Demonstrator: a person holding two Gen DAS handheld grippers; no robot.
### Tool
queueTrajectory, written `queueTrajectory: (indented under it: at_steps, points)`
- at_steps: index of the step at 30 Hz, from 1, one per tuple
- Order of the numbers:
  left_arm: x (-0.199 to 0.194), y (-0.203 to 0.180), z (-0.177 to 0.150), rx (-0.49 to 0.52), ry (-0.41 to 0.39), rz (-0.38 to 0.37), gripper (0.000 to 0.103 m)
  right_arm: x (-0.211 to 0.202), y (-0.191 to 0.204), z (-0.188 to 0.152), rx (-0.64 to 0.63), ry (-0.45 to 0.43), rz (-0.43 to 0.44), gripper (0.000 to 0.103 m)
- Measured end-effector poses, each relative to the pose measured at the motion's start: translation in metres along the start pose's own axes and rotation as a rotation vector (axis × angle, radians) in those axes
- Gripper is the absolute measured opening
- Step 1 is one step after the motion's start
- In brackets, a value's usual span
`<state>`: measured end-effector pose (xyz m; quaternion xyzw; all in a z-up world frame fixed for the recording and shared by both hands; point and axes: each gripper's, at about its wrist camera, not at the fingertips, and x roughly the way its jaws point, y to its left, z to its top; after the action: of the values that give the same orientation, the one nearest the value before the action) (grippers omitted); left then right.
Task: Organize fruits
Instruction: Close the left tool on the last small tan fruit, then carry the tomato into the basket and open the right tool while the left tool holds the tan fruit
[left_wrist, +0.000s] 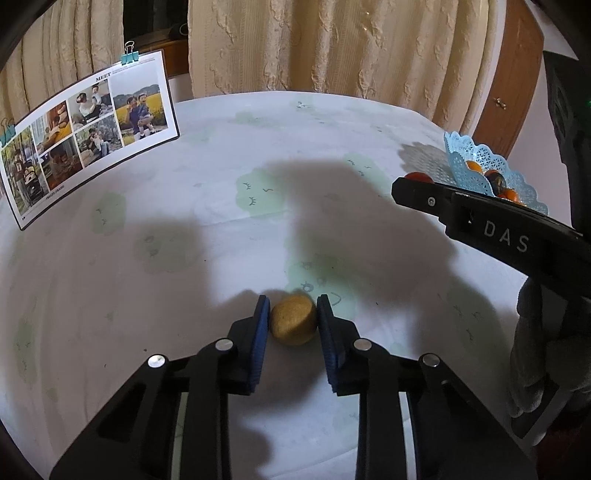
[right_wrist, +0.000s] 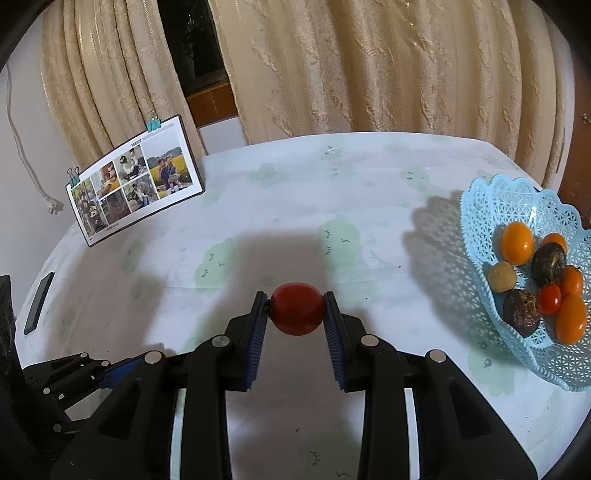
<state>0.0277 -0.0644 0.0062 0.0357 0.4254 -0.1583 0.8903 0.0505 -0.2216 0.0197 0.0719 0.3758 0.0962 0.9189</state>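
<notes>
Left gripper: fingers narrowed around a tan round fruit, both blue pads at its sides; whether they grip it firmly or whether it rests on the counter, I cannot tell.
Right gripper: fingers closed onto a red tomato, held clear above the counter; the pads press its two ends.
Counter: covered by a pale cloth with faint green patches and dark shadows of the grippers.
Basket: light-blue lace-patterned plastic, at the counter's right edge, holding orange fruits, two dark brown ones, a pale round one and a small red tomato.
Room: cream curtains hang behind the far edge.
Photo card: stands propped at the far-left corner, held by teal binder clips.
Phone: dark, lying near the left edge.
</notes>
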Motion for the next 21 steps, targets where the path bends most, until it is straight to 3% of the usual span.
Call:
queueTrajectory:
  at_steps: [11,21]
  points:
    - [-0.016,-0.002,0.000,0.009,-0.051,0.032,0.026,-0.004,-0.004,-0.001,0.019,-0.020,-0.016,0.032]
    - [-0.022,-0.003,0.001,0.011,-0.063,0.046,0.026,-0.029,-0.021,0.001,0.075,-0.107,-0.049,0.032]
